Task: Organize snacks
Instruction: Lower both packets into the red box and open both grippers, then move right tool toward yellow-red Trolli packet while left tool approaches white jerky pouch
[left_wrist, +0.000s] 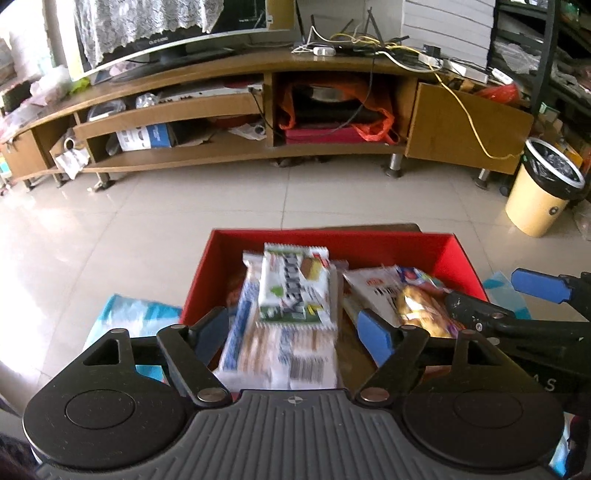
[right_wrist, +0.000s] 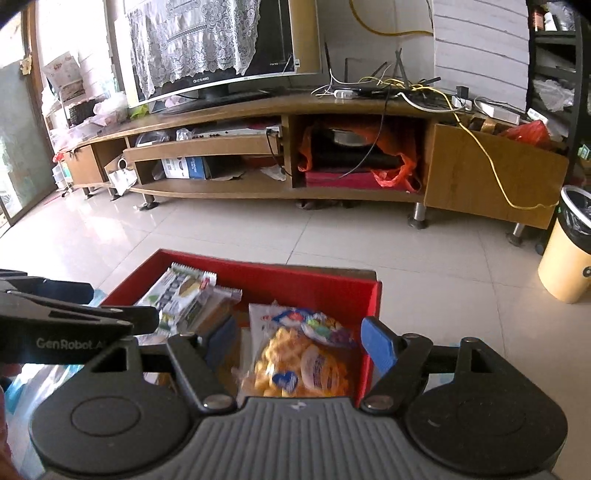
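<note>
1. I had both grippers hanging above the red box (left_wrist: 448, 254), and the snacks lay inside it: a green-and-white wafer pack (left_wrist: 295, 286) on top of a long biscuit pack (left_wrist: 280, 350) on the left side, and a bag of yellow puffs (right_wrist: 295, 365) on the right.

2. The left gripper (left_wrist: 295, 328) stood released: its blue pads were spread to either side of the biscuit pack and, as far as I could judge, pressed on nothing. The right gripper (right_wrist: 301, 341) was likewise released, with the puffs bag below its fingers but not clamped.

3. I judged the step in hand to be letting go and drawing clear. To do it well I wanted to lift straight up, so no pad dragged a wrapper corner and tipped the wafer pack off its stack.

4. The two grippers were close together; the right one's finger reached into the left camera's view just beside the left gripper's right pad. I reckoned I should part them sideways only once above the box walls.

5. The box's right wall (right_wrist: 371, 325) sat just beside the right gripper's right pad, leaving little room there. Beyond the far wall lay open tiled floor (left_wrist: 184, 206), with the TV cabinet (left_wrist: 258, 151) well apart.
</note>
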